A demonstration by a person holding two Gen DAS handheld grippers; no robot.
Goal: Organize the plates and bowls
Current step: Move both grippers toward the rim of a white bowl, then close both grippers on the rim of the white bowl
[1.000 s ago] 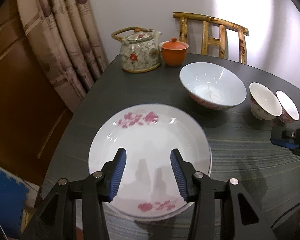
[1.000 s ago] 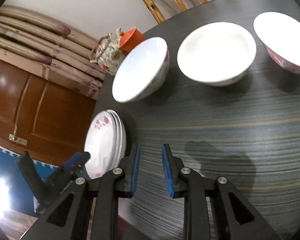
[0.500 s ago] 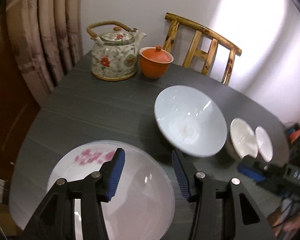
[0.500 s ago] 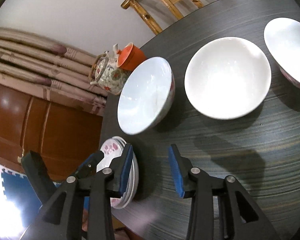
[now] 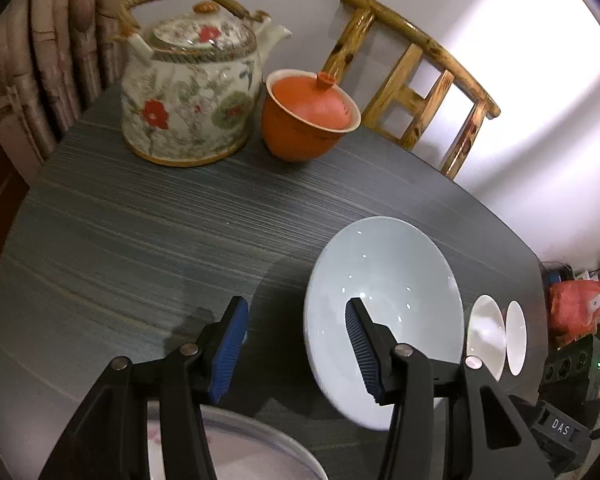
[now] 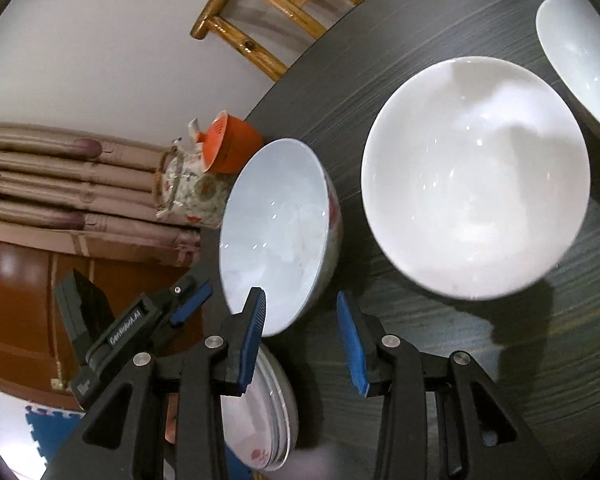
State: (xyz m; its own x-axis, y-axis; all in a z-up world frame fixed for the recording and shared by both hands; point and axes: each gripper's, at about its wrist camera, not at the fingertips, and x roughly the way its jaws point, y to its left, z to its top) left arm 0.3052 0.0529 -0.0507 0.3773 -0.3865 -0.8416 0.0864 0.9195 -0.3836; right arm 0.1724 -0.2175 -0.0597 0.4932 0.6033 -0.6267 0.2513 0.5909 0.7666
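The left gripper [image 5: 296, 336] points steeply down over the table [image 5: 140, 240], near its left edge as its own camera frames it — jaws apart, nothing between the blue pads [image 5: 230, 350]. The right gripper [image 6: 302, 336] tilts down less sharply and is rolled to one side, its jaws likewise parted and empty. In the right wrist view the left gripper [image 6: 188, 300] shows at lower left, angled in over the table's edge.

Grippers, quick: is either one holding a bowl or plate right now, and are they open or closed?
Left gripper: open, holding nothing, one finger in front of the large bowl.
Right gripper: open, holding nothing, above the dark table.
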